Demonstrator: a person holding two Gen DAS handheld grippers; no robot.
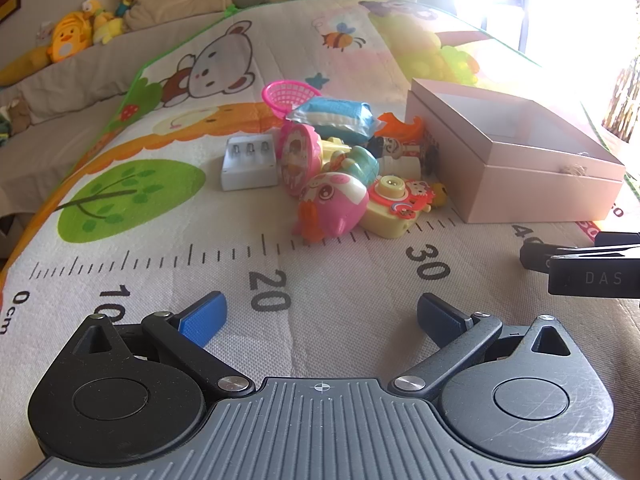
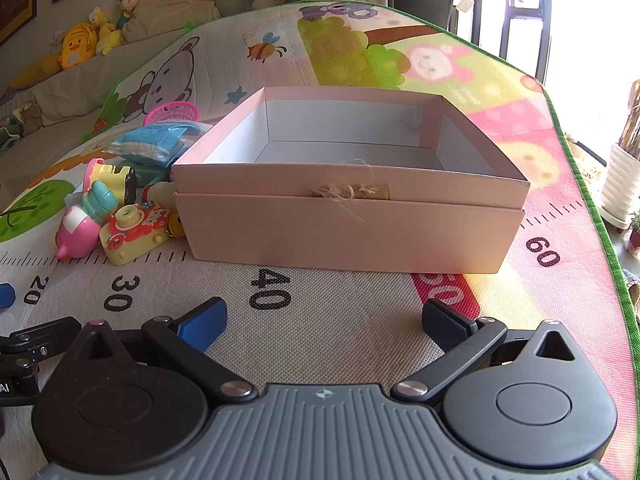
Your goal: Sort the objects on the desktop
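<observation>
Two grippers, left gripper (image 1: 322, 318) and right gripper (image 2: 324, 322), both wide open, holding nothing. Toy pile (image 1: 340, 172) half hides behind the box (image 2: 348, 216); the mat's (image 1: 340, 280) far right corner is lost in glare.

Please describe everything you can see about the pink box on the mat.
The pink box is a rectangular box that looks like cardboard, open on top, pale grey-white inside and empty as far as visible. It seems to sit nested in a second pink part, perhaps its lid. A frayed twine tuft hangs at its front. It stands flat on the play mat, right of the toy pile; the toy camera lies close against its left corner.
</observation>
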